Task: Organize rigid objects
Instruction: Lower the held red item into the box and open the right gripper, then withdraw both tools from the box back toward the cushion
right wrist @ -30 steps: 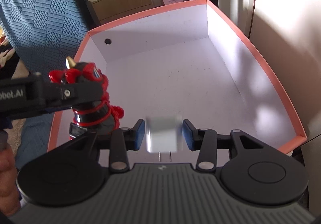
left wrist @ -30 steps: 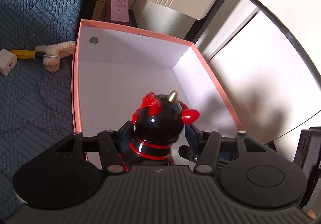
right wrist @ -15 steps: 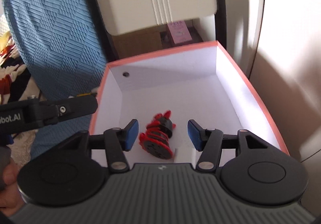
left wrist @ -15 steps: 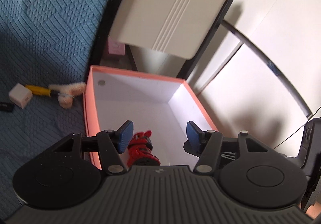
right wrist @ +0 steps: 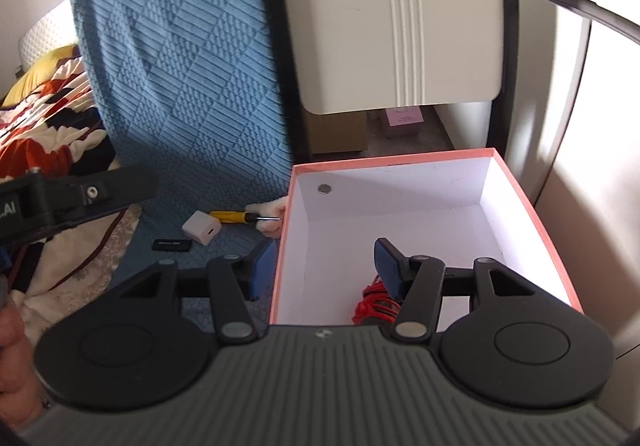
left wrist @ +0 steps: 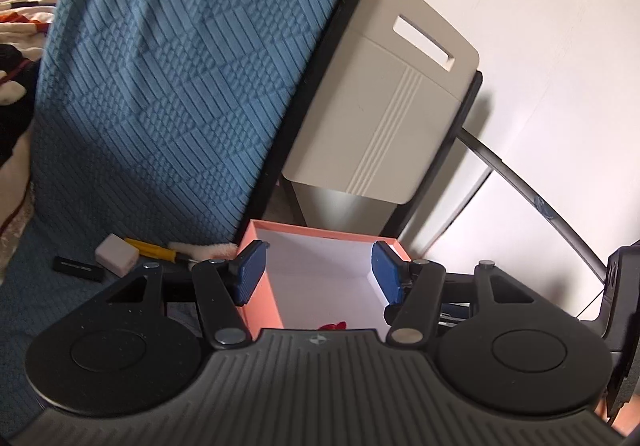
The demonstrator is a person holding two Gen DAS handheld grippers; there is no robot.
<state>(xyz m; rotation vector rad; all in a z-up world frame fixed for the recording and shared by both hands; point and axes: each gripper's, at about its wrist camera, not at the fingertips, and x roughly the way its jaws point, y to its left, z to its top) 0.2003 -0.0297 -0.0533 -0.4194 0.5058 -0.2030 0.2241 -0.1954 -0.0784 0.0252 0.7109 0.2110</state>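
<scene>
A pink-rimmed box (right wrist: 400, 158) with a white inside stands on the blue cover. A red and black toy figure (right wrist: 376, 304) lies at its near end, half hidden behind my right gripper; only a red tip of the toy (left wrist: 332, 325) shows in the left wrist view. My right gripper (right wrist: 326, 266) hangs open and empty above the box's near left wall. My left gripper (left wrist: 318, 270) is open and empty too, higher up over the box (left wrist: 320, 232). On the cover left of the box lie a white charger cube (right wrist: 202, 227), a yellow-handled screwdriver (right wrist: 232, 215) and a small black stick (right wrist: 173, 245).
A fluffy cream toy (right wrist: 274, 211) lies against the box's left wall. A blue quilted backrest (left wrist: 172, 78) rises behind, and a beige panel (right wrist: 392, 22) in a black frame stands beyond the box. A patterned blanket (right wrist: 40, 126) lies at far left. A hand (right wrist: 16, 358) shows at the lower left edge.
Both grippers let go of their loads and rose back from the box: the left released the red and black toy, the right the white charger. The toy now lies in the box.
</scene>
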